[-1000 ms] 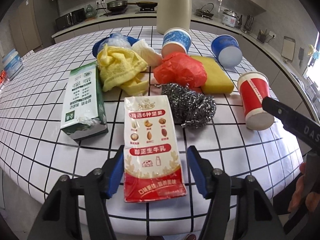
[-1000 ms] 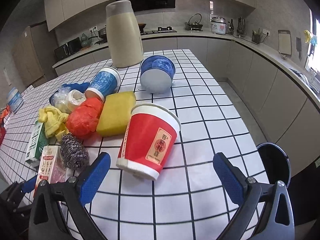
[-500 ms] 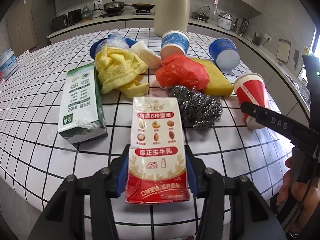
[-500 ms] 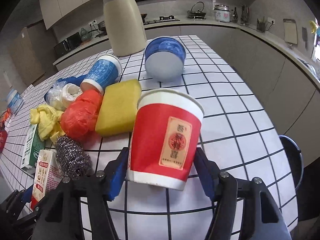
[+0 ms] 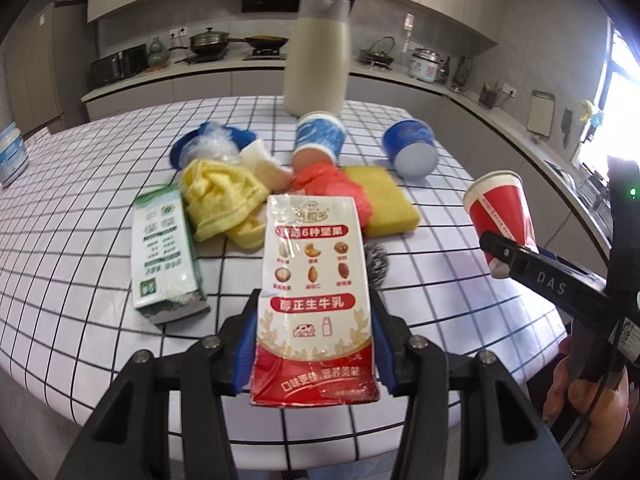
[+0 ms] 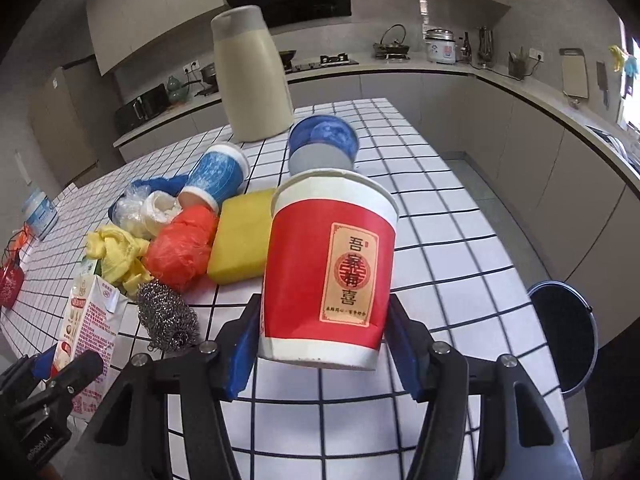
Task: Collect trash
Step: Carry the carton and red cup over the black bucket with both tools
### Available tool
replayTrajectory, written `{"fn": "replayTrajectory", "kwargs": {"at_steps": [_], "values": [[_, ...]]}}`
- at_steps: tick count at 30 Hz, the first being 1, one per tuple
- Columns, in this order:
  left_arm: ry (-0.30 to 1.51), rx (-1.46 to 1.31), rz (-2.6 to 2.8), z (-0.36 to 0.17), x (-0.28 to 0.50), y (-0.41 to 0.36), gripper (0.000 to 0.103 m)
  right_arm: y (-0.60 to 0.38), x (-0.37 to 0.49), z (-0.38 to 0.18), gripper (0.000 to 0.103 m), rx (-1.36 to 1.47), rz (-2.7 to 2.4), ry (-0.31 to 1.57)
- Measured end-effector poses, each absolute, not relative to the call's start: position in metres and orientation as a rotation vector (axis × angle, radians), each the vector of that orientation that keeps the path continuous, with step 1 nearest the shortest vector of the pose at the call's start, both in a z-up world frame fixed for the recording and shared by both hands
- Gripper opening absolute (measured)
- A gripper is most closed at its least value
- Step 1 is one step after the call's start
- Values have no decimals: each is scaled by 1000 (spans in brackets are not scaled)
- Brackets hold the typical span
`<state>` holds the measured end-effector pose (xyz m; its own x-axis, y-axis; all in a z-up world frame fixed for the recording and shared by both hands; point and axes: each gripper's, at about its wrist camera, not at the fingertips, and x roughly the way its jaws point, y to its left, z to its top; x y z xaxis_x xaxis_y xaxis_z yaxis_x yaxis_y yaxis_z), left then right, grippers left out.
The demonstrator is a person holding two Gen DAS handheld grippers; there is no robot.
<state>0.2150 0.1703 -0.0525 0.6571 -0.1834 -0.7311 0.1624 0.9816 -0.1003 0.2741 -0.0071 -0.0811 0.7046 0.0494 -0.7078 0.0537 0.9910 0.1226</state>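
Left gripper (image 5: 314, 344): blue pads pressed against both long sides of the red-and-white milk carton (image 5: 316, 292), which is clamped at its lower half and held clear of the checked table (image 5: 80, 216). Right gripper (image 6: 322, 344): both pads closed against the sides of the red paper cup (image 6: 330, 276), gripped near its base, rim pointing away from the camera and raised off the tabletop.

Just beyond the left gripper, to its left, a green-and-white carton (image 5: 166, 256) lies flat. Ahead of the held carton sit a yellow cloth (image 5: 224, 200), an orange plastic bag (image 5: 332, 180) and a yellow sponge (image 5: 384, 204), crowded together; a steel scourer (image 5: 378, 266) shows partly behind the carton's right edge. Farther ahead lie two blue cups on their sides, one (image 5: 320, 136) touching the orange bag, the other (image 5: 412, 148) apart to the right. A beige jug (image 5: 318, 56) stands upright at the far edge.

To the right gripper's lower right, a dark round bin (image 6: 562, 340) stands on the floor beside the table.
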Motion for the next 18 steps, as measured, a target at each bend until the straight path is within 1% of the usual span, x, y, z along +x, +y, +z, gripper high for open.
{"fn": "replayTrajectory", "kwargs": {"at_steps": [9, 18], "values": [[821, -9, -361, -45, 223, 116, 50, -61, 234, -58, 61, 173, -144, 756], [832, 52, -506, -48, 210, 2, 50, -166, 182, -62, 61, 221, -275, 744]]}}
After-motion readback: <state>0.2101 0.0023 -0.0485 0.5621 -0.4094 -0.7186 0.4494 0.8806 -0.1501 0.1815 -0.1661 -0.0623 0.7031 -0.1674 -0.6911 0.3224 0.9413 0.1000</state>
